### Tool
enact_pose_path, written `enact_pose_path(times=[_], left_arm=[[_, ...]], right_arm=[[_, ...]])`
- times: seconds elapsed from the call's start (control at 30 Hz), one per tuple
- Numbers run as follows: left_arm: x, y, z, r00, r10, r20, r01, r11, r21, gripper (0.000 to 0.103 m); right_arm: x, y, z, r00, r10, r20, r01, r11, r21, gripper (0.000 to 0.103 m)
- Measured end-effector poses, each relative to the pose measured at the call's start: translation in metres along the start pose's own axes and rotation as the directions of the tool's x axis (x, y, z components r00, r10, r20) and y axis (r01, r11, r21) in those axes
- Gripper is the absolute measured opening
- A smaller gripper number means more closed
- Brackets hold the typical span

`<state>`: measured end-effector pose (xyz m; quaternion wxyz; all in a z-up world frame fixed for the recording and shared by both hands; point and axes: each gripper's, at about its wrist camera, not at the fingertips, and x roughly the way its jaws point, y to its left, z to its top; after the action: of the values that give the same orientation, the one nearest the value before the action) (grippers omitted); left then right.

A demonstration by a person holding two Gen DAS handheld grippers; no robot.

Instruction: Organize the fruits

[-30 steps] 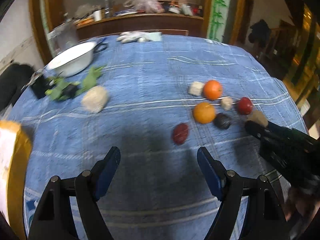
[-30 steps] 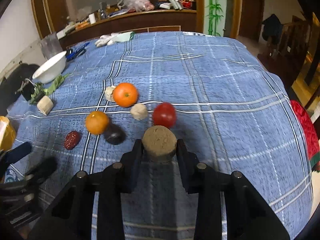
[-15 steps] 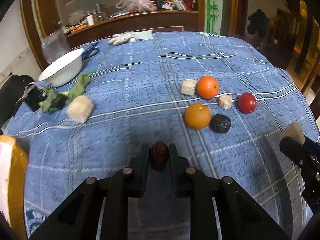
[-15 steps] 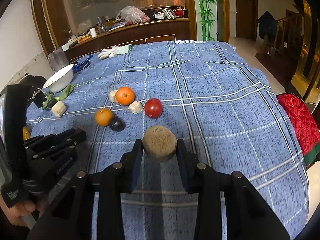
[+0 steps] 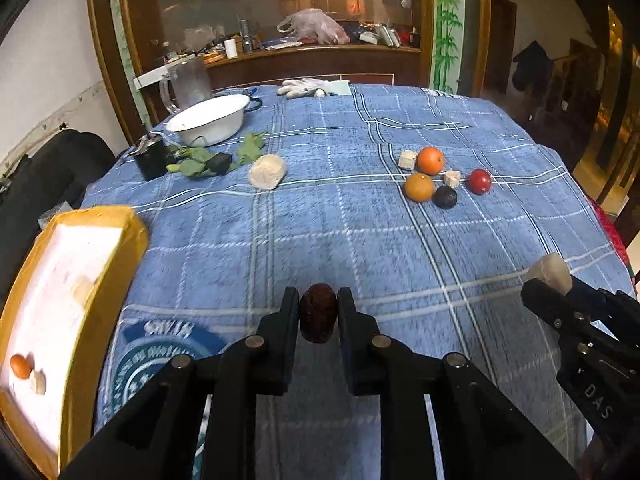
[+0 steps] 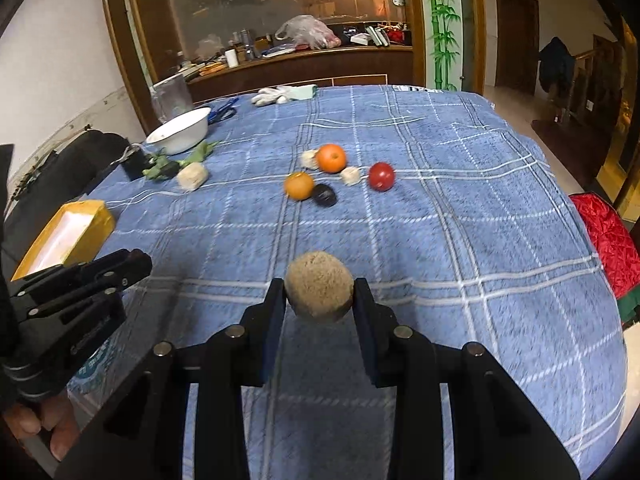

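- Above the blue counter (image 5: pixel 360 240): left tongs (image 5: pixel 319 312) closed tight on a dark red date (image 5: pixel 318 314).
- Right tongs (image 6: pixel 320 294) squeezed on a fuzzy brown kiwi (image 6: pixel 319 286), up off the cloth.
- Far back: two oranges (image 6: pixel 331 157), tomato (image 6: pixel 381 176), dark plum (image 6: pixel 324 195), close together.
- Left edge: yellow box (image 5: pixel 68 320) holding two small pieces.

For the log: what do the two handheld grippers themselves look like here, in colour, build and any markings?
Both are matte black, angular, two-finger tools. The left gripper has flat paddle-like fingers on linkage bars joined by round silver pivot pins. The right gripper is built the same way, and the left wrist view shows white lettering, "DAS", on its body. No cables or sleeves show.
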<state>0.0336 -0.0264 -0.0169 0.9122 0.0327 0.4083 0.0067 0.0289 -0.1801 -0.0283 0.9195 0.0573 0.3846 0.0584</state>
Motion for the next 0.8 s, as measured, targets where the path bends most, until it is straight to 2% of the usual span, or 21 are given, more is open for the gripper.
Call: enact_pose_path(times=[0.5,0.8], left_arm=[[-0.022,0.034,-0.028,1.000,-0.010,-0.008,0.009,0.999,-0.051,0.018],[-0.028,0.043,-0.035,1.000,0.008,0.001,-0.008,0.998,-0.068,0.018]], right_arm=[[-0.018,0.044,-0.027,0.999,0.034,0.004,-0.034,0.998,-0.048,0.036],[-0.022,0.051,-0.033,0.999,0.045,0.007,-0.045,0.998,-0.054,0.036]])
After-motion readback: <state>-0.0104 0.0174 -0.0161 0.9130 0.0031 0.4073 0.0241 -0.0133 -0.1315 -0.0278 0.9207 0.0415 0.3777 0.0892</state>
